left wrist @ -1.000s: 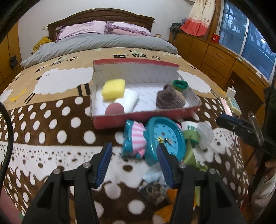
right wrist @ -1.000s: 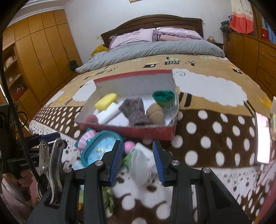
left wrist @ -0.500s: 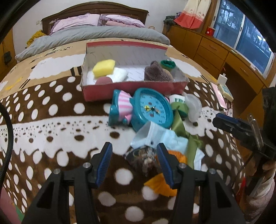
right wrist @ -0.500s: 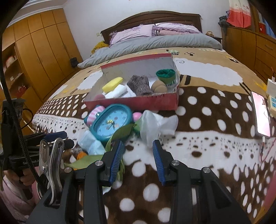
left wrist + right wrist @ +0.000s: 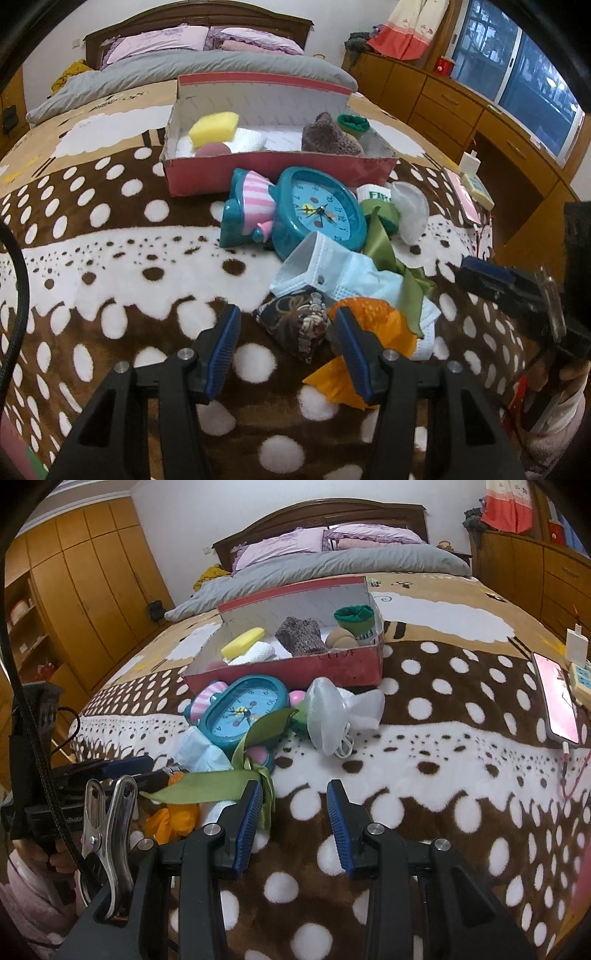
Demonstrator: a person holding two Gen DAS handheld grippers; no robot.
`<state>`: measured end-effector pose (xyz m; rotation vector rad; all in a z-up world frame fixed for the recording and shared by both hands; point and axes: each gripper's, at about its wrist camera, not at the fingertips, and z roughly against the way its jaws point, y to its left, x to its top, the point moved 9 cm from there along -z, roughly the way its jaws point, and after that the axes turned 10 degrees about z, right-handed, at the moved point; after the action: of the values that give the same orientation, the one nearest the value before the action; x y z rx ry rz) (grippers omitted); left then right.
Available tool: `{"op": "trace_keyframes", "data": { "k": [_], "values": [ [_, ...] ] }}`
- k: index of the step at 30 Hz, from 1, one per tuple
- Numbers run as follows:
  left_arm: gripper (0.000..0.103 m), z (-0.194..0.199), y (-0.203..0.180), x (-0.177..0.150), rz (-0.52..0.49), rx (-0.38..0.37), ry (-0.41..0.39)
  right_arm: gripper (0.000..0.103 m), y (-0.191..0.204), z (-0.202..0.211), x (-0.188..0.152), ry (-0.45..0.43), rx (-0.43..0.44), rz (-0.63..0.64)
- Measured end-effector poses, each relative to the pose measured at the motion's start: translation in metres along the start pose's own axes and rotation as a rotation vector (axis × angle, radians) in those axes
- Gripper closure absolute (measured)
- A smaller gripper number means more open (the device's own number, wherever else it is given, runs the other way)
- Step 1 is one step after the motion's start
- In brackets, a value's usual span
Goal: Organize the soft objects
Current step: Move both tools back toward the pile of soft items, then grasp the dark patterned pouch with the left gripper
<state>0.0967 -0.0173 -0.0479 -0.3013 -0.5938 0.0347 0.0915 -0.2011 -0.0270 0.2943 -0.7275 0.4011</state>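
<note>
We find both tongs, left gripper and right gripper, gaping wide, empty. Only the left view shows the patterned pouch; green ribbon runs crosswise.

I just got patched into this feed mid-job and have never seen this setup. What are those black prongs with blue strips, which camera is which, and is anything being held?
No robot arm here: a person carries a two-finger gripper in each hand, each with a fisheye camera looking along its fingers. The left wrist view shows the left gripper, open, with a dark patterned pouch lying between its fingers. The right wrist view shows the right gripper, open over the spotted blanket, holding nothing. On the bed lie a red box with a yellow sponge and other soft things inside, and in front of it a teal clock, a face mask, a green ribbon and orange fabric.
</note>
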Motion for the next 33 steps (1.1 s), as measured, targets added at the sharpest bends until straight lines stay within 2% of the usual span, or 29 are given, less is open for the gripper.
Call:
{"op": "trace_keyframes", "data": {
  "k": [7, 16, 18, 21, 27, 33],
  "values": [
    [0.047, -0.015, -0.003, -0.005, -0.021, 0.006, 0.014, 0.066, 0.001, -0.004, -0.008, 0.015, 0.014, -0.017],
    [0.049, -0.026, 0.003, -0.010, 0.018, -0.005, 0.040, 0.066, 0.001, -0.010, -0.014, 0.025, 0.014, -0.022],
    [0.058, -0.024, 0.002, -0.010, 0.016, -0.009, 0.034, 0.066, 0.000, -0.013, -0.018, 0.036, 0.016, -0.030],
    [0.065, -0.019, -0.001, -0.010, 0.008, -0.025, 0.021, 0.066, -0.002, -0.017, -0.022, 0.050, 0.018, -0.041],
    [0.066, 0.002, -0.006, -0.003, -0.021, -0.034, -0.029, 0.066, -0.001, -0.016, -0.024, 0.051, 0.022, -0.043],
    [0.066, 0.015, 0.012, 0.002, 0.022, -0.004, -0.050, 0.066, 0.005, -0.009, -0.022, 0.038, 0.020, -0.029]
  ]
}}
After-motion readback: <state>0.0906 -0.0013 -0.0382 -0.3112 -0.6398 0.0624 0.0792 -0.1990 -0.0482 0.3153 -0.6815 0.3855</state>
